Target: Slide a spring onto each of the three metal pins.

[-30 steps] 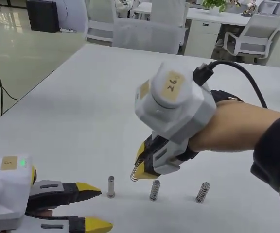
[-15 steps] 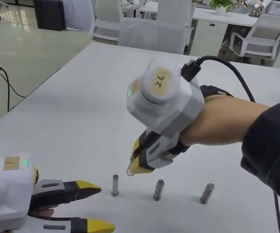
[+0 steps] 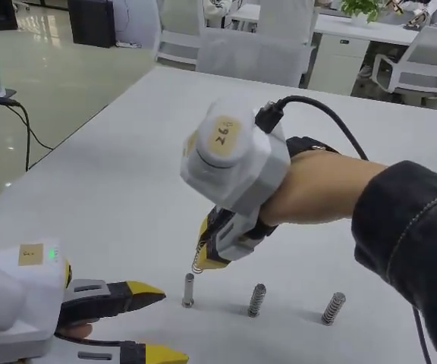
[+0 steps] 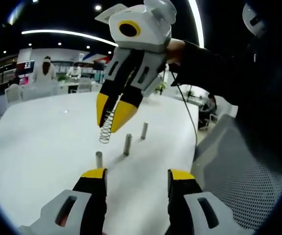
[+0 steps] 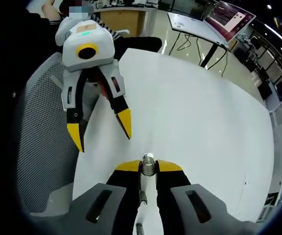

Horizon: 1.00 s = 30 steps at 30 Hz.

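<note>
Nearly finishing, judging by how things are lying. Counting three pins standing in a row on the white table (image 3: 127, 174), low in the head view. Finding the middle pin (image 3: 257, 300) and the right-hand pin (image 3: 332, 308) each already wearing a spring, and the bare pin (image 3: 188, 290) standing at the left end of the row.

Pinching the last spring (image 3: 197, 263) by its upper end in the right gripper (image 3: 205, 256), jaws closed down tight on the coil. Dangling its free lower end just above the bare pin's top, not yet threaded on as far as can be told.

Showing the same in the left gripper view: coil hanging at a slight slant near the middle of the frame, bare pin just below it, two loaded pins receding up and to the right. Catching the coil end-on between the yellow tips at lower centre of the right gripper view.

Keeping the left gripper (image 3: 165, 324) spread wide and gripping nothing at the lower left of the head view, near the bare pin but apart from it.

Leaving one step, by this reckoning: lining the coil up over the bare pin and sliding it down. Counting two of three as done.
</note>
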Available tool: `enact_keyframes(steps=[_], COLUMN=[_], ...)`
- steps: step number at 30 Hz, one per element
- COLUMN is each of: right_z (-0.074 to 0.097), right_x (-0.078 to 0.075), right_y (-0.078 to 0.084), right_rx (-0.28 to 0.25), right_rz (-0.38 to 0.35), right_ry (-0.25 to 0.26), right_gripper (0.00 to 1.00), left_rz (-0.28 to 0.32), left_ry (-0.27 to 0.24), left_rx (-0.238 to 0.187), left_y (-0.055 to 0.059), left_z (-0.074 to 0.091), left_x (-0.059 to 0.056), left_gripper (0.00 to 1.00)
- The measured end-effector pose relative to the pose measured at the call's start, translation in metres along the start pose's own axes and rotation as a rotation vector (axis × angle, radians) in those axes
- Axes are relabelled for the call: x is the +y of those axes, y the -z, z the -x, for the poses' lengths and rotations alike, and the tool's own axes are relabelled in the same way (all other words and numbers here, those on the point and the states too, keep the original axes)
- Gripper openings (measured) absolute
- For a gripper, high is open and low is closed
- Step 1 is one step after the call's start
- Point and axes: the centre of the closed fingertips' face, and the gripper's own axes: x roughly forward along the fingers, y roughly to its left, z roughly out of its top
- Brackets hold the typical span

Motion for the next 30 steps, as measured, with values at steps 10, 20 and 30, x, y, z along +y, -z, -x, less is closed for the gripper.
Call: enact_keyframes(steps=[10, 20, 30], right_z=[-0.013, -0.021, -0.027], right_x=[-0.002, -0.003, -0.003], right_y=[0.001, 0.003, 0.005], right_rx=[0.019, 0.031, 0.043], right_rz=[0.003, 0.006, 0.002], right_ry=[-0.021, -0.031, -0.045], right_gripper=[0.08, 0.08, 0.08], left_rz=[0.004, 0.009, 0.012], left_ry=[-0.001, -0.005, -0.004], left_rx=[0.003, 0.003, 0.004], left_y=[0.001, 0.002, 0.003], left_z=[0.0, 0.0, 0.0], left_x=[-0.001, 0.001, 0.002], left_gripper=[0.45, 0.46, 0.46])
